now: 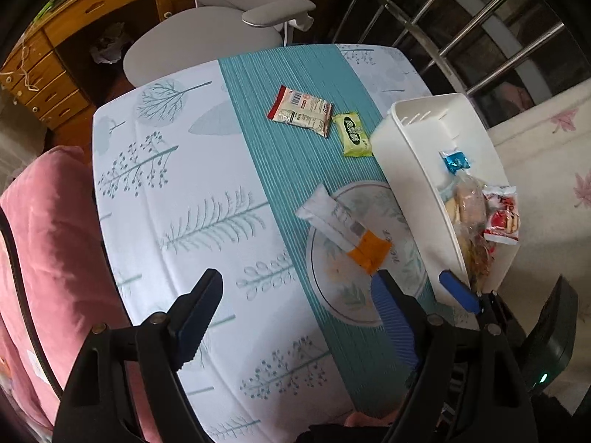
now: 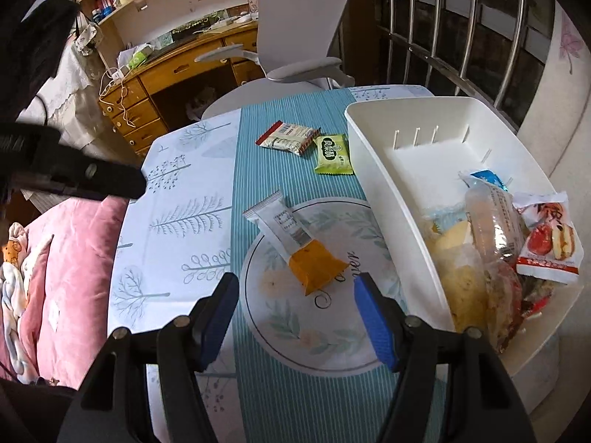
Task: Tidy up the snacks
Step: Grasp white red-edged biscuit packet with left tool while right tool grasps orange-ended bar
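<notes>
A white bin point(image 1: 406, 170) point(image 2: 376, 170) stands at the table's right side and holds several snacks, among them a blue packet point(image 2: 485, 179) and a red-white packet point(image 2: 550, 243). On the table lie a white-and-orange bar point(image 1: 345, 227) point(image 2: 295, 243), a green packet point(image 1: 352, 134) point(image 2: 333, 155) and a red-white packet point(image 1: 301, 110) point(image 2: 288, 138). My left gripper point(image 1: 299, 317) is open and empty above the table's near part. My right gripper point(image 2: 295, 317) is open and empty, just short of the bar's orange end; its blue fingertip point(image 1: 458, 291) shows in the left wrist view.
A grey office chair point(image 1: 221, 29) point(image 2: 303, 37) stands behind the table, with a wooden desk point(image 2: 166, 85) beyond. A pink cushion point(image 1: 44, 240) point(image 2: 70, 258) lies left of the table. Metal window bars point(image 2: 461, 29) run at the back right.
</notes>
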Demonstrator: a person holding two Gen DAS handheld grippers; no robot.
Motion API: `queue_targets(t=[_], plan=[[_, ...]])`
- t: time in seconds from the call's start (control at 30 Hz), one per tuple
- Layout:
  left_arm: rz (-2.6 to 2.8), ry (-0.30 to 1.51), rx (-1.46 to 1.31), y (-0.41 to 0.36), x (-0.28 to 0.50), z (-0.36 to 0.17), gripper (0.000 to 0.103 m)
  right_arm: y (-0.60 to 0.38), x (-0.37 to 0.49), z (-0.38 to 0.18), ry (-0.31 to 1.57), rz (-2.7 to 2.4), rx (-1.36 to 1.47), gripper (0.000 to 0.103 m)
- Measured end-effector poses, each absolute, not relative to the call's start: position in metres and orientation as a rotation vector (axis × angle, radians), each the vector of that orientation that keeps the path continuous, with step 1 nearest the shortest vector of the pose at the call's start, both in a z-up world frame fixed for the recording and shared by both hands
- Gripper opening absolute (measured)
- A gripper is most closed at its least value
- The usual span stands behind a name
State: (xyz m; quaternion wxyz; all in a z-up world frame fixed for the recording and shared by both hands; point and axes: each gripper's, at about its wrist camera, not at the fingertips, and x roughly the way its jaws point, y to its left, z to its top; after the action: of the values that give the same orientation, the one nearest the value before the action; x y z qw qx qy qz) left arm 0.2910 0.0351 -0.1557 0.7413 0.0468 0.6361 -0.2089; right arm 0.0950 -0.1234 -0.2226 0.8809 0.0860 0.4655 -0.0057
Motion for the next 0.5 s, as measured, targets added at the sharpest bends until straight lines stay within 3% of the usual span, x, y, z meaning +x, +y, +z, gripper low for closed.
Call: queue_targets(t=[0.17,0.5], plan=[[-0.405,1.422,0.138,0.018,0.326,-0.166,0.089,-0.12,0.11,-0.237,0.97,0.005,0.158,0.065],[-0.39,1.47,0.185,-0.031,0.408,-0.21,0.092,-0.105,0.147,-0.26,0.944,0.092,0.102,0.065]])
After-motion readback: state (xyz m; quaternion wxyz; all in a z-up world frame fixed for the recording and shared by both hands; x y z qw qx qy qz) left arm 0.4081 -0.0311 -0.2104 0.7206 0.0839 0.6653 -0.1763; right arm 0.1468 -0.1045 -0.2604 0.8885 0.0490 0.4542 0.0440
